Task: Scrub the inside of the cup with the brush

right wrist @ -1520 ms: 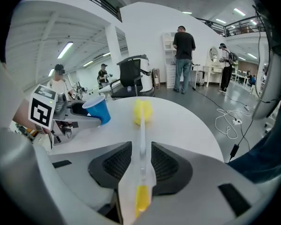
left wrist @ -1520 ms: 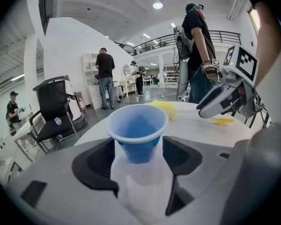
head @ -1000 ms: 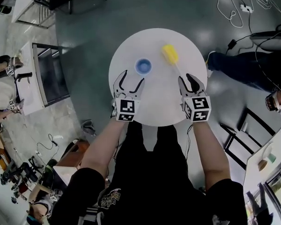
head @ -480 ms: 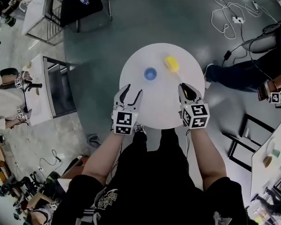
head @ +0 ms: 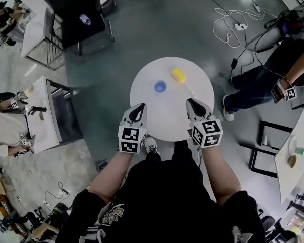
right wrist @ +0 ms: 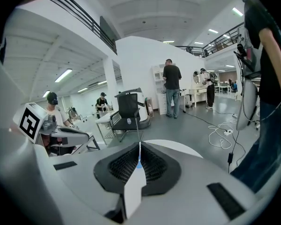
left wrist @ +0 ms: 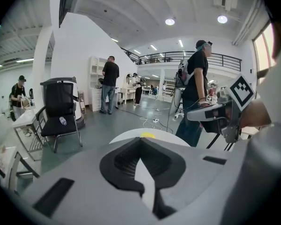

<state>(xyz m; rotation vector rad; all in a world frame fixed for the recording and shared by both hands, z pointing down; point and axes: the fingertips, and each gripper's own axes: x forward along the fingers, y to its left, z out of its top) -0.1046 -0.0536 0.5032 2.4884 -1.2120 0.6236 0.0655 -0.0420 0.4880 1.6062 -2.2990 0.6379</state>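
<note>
Sitting toward the far side of the round white table (head: 168,116), the blue cup (head: 159,86) stands upright. The yellow brush (head: 179,75) lies just beside it on the right, its thin handle pointing back toward the right gripper (head: 189,102). Both grippers hover over the table's near edge, well apart from each other and from the cup. The left gripper (head: 140,107) has its jaws pressed together with nothing between them. The right gripper's jaws are likewise closed and empty.
</note>
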